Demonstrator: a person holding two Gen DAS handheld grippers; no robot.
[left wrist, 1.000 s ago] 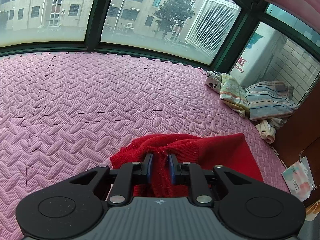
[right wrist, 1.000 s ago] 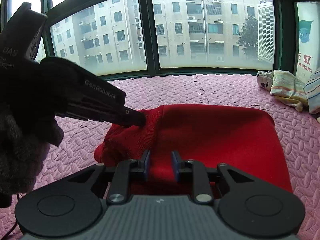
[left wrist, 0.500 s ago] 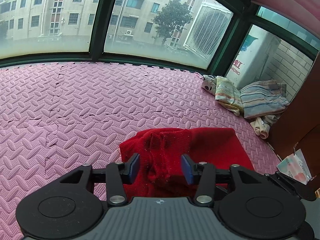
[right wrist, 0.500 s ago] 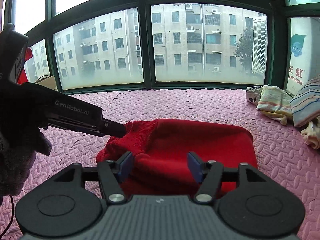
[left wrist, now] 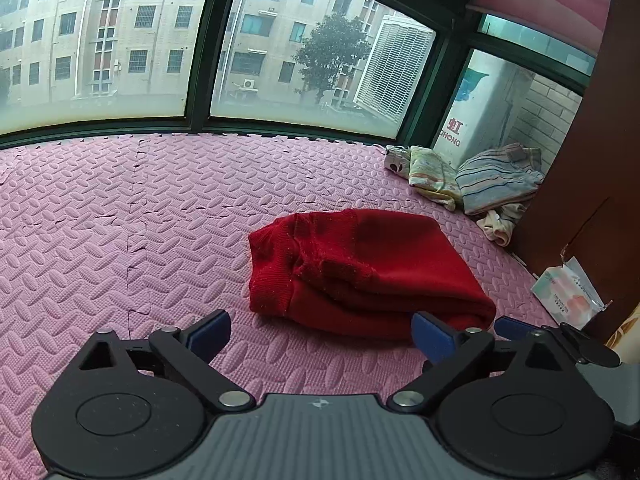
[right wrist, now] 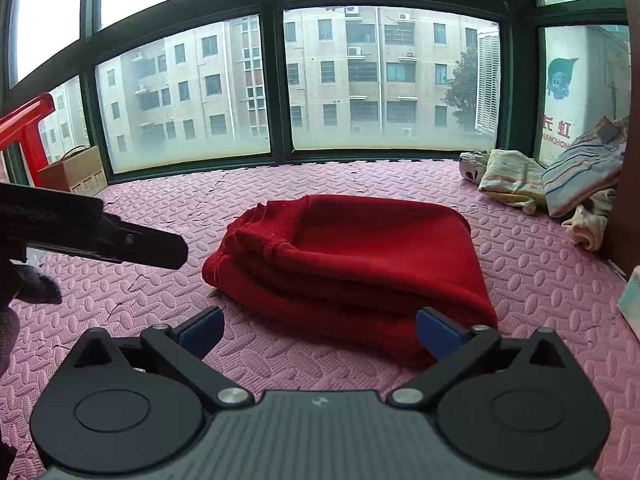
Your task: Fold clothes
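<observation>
A red sweater (left wrist: 368,268) lies folded in a thick bundle on the pink foam mat (left wrist: 120,220), its ribbed hem turned toward the left and its layers stacked one on another. The left hand-held gripper (left wrist: 320,334) is spread wide, its 2 blue-padded fingers (left wrist: 208,334) apart and holding nothing, just short of the near edge of the sweater. The right hand-held gripper (right wrist: 318,332) is likewise spread wide and empty, with its right finger just in front of the sweater's near corner; whether it touches the cloth cannot be told. In the right wrist view the left hand-held gripper shows as a dark bar at the left, well clear of the sweater, with a gloved hand (right wrist: 24,292) under it. A heap of pale and striped clothes (left wrist: 476,184) sits at the far right of the mat below the window (left wrist: 200,52). A packet of tissues (left wrist: 568,294) lies at the right edge.
</observation>
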